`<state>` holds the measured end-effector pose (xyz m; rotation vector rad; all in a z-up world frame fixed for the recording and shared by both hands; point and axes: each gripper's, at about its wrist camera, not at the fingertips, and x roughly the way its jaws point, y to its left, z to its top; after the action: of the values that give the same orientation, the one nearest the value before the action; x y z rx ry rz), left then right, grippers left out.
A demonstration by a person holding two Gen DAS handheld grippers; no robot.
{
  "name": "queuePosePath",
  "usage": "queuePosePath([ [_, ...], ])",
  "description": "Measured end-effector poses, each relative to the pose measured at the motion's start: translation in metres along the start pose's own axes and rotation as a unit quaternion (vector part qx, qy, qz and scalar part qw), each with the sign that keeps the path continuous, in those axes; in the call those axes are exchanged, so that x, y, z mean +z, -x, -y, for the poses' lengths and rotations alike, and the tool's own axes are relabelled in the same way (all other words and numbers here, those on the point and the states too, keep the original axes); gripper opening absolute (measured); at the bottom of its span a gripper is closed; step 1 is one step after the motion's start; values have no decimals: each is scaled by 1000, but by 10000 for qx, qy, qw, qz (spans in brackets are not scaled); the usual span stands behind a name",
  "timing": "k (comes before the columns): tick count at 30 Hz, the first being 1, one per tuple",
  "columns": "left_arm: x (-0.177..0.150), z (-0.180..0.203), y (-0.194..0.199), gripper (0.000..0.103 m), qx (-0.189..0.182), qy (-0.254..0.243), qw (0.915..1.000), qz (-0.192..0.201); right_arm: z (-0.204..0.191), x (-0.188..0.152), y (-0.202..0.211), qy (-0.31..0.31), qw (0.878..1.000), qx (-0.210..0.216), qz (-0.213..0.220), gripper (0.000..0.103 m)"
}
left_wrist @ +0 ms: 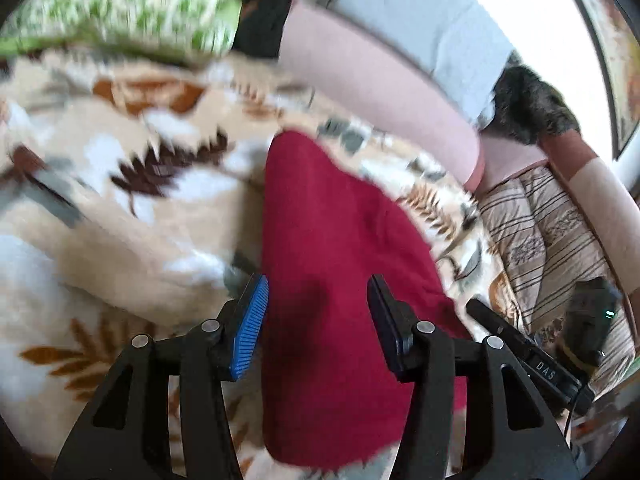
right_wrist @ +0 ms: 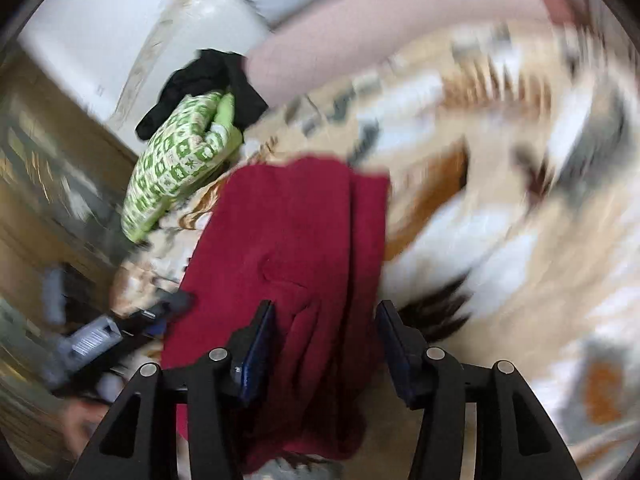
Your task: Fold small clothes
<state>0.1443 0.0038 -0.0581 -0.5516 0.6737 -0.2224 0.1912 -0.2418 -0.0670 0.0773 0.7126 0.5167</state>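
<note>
The red cloth (left_wrist: pixel 340 280) lies flat on the flowery blanket (left_wrist: pixel 120 220), and its long side runs straight away from both claws. The left claw (left_wrist: pixel 318 320) and the right claw (right_wrist: pixel 326 340) are both wide open over its near end, holding nothing.

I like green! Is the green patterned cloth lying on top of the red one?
No. The green patterned cloth lies beside the red garment, up against a black cloth.

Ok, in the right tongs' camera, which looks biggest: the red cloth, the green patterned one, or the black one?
As they look in the right wrist view, largest first:
1. red cloth, though it lies nearest the camera, which inflates it
2. green patterned cloth
3. black cloth, partly hidden behind the green one, so its true size is unsure
</note>
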Motion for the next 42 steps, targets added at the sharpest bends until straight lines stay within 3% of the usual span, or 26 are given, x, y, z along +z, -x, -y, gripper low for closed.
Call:
queuePosePath([
  [2, -9, 11, 15, 45, -71, -305, 9993, 217, -34, 2, 23, 1048, 9926, -246, 558, 49],
  [4, -23, 26, 16, 38, -42, -700, 9972, 251, -67, -4, 31, 1791, 9812, -114, 713, 37],
  [6, -36, 29, -1, 36, -40, -789, 9969, -31, -79, -18, 20, 2160, 9756, -162, 367, 31],
  [8, -53, 16, -32, 32, 48, -748, 9957, -535, -76, -38, -14, 2384, 9672, -756, -452, 28],
  [9, -55, 15, -34, 33, 44, -804, 9957, -454, -66, -48, -30, 2325, 9652, -809, -883, 27],
  [14, -50, 22, -38, 33, 230, -948, 9932, -631, -44, -44, -27, 1773, 9808, -401, -709, 26],
  [20, -55, 33, -34, 33, 625, -1101, 9905, -546, -65, -53, -16, 2017, 9741, -862, -554, 26],
  [23, -54, 29, -34, 33, 671, -1062, 9905, -557, -84, -60, 17, 2221, 9712, -851, -128, 26],
  [25, -55, 30, -35, 33, 719, -1082, 9898, -578, -89, -69, 16, 2309, 9683, -900, -317, 27],
  [27, -56, 35, -37, 33, 854, -1198, 9874, -583, -79, -82, -5, 2168, 9669, -1055, -841, 30],
  [31, -56, 34, -37, 33, 848, -1196, 9877, -547, -65, -79, -9, 1713, 9768, -907, -909, 39],
  [34, -57, 34, -37, 33, 844, -1216, 9877, -512, -52, -79, -12, 1295, 9839, -633, -1057, 40],
  [42, -60, 32, -35, 33, 786, -1238, 9882, -436, -52, -82, -12, 1387, 9824, -714, -1024, 42],
])
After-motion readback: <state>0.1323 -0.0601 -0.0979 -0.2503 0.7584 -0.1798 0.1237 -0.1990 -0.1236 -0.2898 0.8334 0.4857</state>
